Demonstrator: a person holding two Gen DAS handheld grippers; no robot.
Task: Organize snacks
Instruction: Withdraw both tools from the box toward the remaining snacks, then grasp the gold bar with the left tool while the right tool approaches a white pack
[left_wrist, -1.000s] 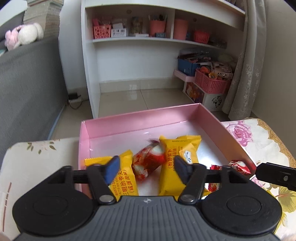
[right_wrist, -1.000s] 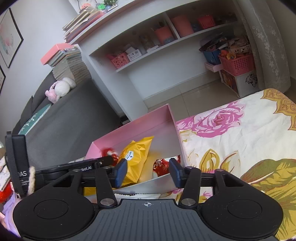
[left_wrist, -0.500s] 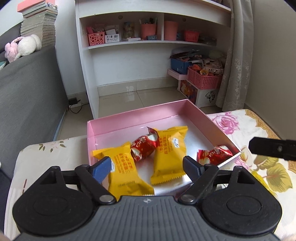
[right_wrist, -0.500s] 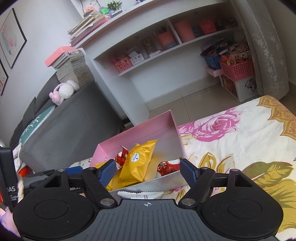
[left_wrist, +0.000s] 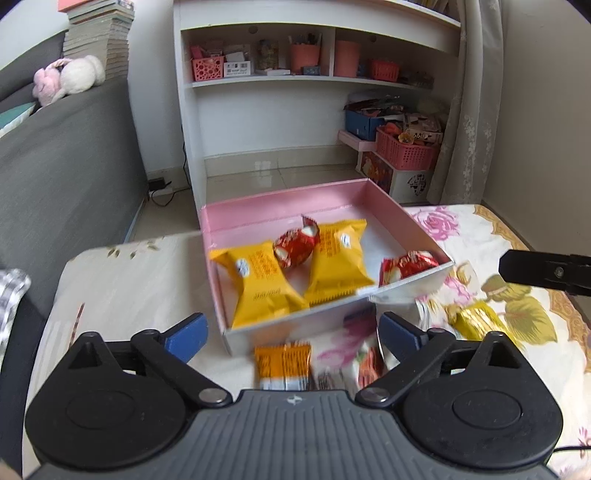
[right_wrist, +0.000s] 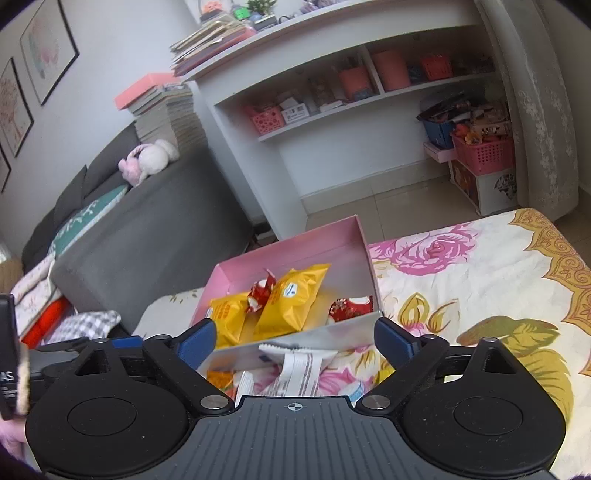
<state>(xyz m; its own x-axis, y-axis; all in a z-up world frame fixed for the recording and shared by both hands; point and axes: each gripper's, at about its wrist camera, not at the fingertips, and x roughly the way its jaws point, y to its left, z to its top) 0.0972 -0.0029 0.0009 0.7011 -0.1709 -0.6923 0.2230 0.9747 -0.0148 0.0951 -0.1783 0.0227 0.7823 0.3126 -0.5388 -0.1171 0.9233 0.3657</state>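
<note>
The pink box (left_wrist: 402, 221) sits on the floral cloth (right_wrist: 480, 273), long axis running near-left to far-right. Inside lie two yellow packs (left_wrist: 258, 280) and two red candies (left_wrist: 295, 245). Left gripper (left_wrist: 291, 332) and right gripper (right_wrist: 293, 338) are both opening wide, gripping nothing.

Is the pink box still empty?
No: the pink box already holds two yellow packets and two red-wrapped sweets.

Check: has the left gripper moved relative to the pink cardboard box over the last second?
Yes. The left gripper, jaws opening with nothing between them, has pulled back from over the pink cardboard box, whose near wall now lies beyond its fingertips.
</note>
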